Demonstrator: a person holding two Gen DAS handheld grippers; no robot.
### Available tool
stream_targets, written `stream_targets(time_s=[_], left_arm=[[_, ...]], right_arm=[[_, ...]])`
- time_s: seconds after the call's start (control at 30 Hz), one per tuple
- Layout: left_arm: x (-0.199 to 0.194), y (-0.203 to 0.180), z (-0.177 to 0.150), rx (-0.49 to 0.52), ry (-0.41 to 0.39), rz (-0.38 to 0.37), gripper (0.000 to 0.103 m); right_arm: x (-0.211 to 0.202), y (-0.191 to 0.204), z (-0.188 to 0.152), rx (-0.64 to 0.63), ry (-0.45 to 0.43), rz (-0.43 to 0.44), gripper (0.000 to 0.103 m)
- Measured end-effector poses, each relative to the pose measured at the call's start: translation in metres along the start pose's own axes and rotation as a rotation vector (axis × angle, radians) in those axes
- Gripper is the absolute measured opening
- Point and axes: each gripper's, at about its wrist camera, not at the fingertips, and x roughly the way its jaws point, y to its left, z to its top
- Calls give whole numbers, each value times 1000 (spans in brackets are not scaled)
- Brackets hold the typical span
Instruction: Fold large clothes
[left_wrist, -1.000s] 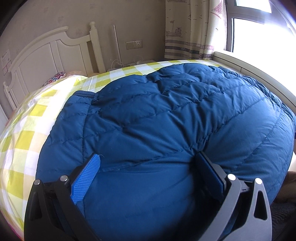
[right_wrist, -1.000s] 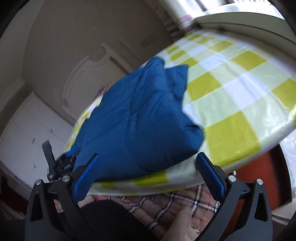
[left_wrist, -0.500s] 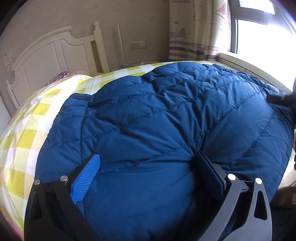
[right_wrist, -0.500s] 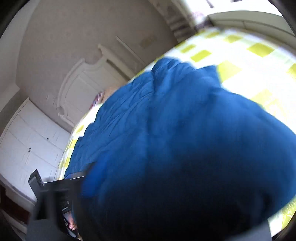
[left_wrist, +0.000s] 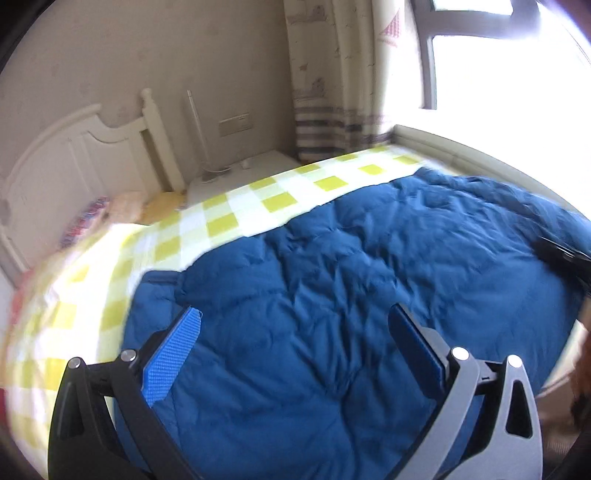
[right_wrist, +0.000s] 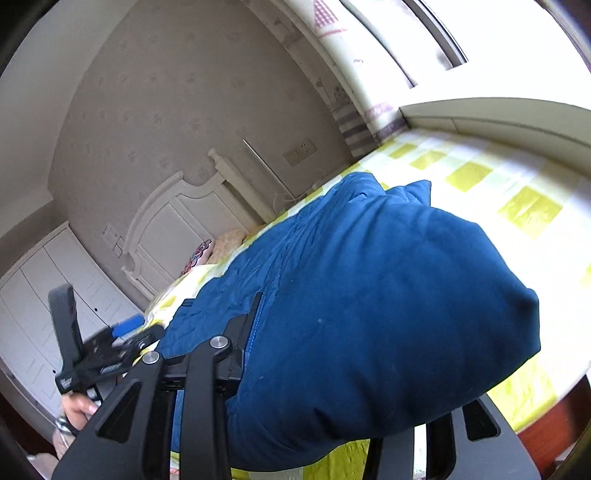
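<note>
Closing on a fold of the blue jacket (right_wrist: 369, 314), the right tool (right_wrist: 332, 387); left tool (left_wrist: 295, 354) gapes above it.

I count one blue quilted jacket (left_wrist: 351, 295) spread on one bed, whose single yellow-and-white checked sheet (left_wrist: 229, 221) shows around it. I have two grippers: my left gripper (left_wrist: 295, 343), with two fingers, and my right gripper (right_wrist: 332, 369), closing with a thick fold of that jacket between its two fingers. One hand (right_wrist: 75, 406) of mine shows, on the left gripper's handle. There is one white headboard (left_wrist: 66, 166), one patterned pillow (right_wrist: 199, 254), one curtain (left_wrist: 325, 85), one window (left_wrist: 517, 74), one wall socket plate (left_wrist: 236, 123), and one white wardrobe (right_wrist: 33, 295).
</note>
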Motion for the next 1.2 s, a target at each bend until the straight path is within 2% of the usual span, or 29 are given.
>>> stream_targets(time_s=[0.1,0.17,0.2,0.27,0.3,0.37,0.4,0.47,0.57,0.6,0.63,0.67,0.7,0.77,0.8,0.83,0.93,1.0,1.1,1.2], left_arm=[[41,-23,-13,64,145,59,101],[49,-18,-35,0,111,17,101],[48,-14,-37,-8,116,6,101],[39,-4,-37,7,133,-68,101],[27,9,-39,-8,116,-114,101],[-1,43,-45,-91,29,-170,101],[-17,68,-49,-150,-19,-185,101],[-42,117,-57,-268,-95,-160,101],[-79,198,-77,-459,-185,-71,101],[-92,221,-86,-514,-212,-44,101],[-109,251,-100,-588,-250,-13,101],[-119,267,-110,-627,-267,1,101],[-128,281,-122,-664,-278,13,101],[-135,299,-140,-704,-269,27,101],[-134,305,-149,-716,-251,26,101],[-133,308,-157,-720,-235,22,101],[-126,309,-174,-719,-197,-19,101],[-121,302,-174,-708,-193,-64,101],[-109,280,-145,-634,-219,-138,101],[-107,241,-91,-436,-235,-268,101]], right_arm=[[-9,7,6,-32,-23,-1,39],[-9,21,7,-85,-27,-14,39],[-10,33,7,-129,-39,-29,39],[-8,54,15,-187,-61,-41,39],[-8,71,18,-245,-75,-57,39],[-10,118,17,-416,-100,-83,39],[-8,142,15,-503,-111,-90,39],[3,203,-1,-727,-115,-107,39],[37,286,-53,-1087,-73,-129,39],[49,303,-71,-1177,-48,-134,40],[66,321,-96,-1286,-1,-146,40],[92,337,-132,-1420,101,-165,40],[110,343,-159,-1502,188,-174,41],[148,339,-225,-1702,350,-193,53],[154,335,-246,-1799,287,-226,55],[158,332,-256,-1841,262,-248,58],[158,332,-237,-1752,310,-214,59],[156,329,-237,-1760,298,-225,59],[155,324,-244,-1806,257,-245,61],[153,321,-246,-1826,230,-251,64]])
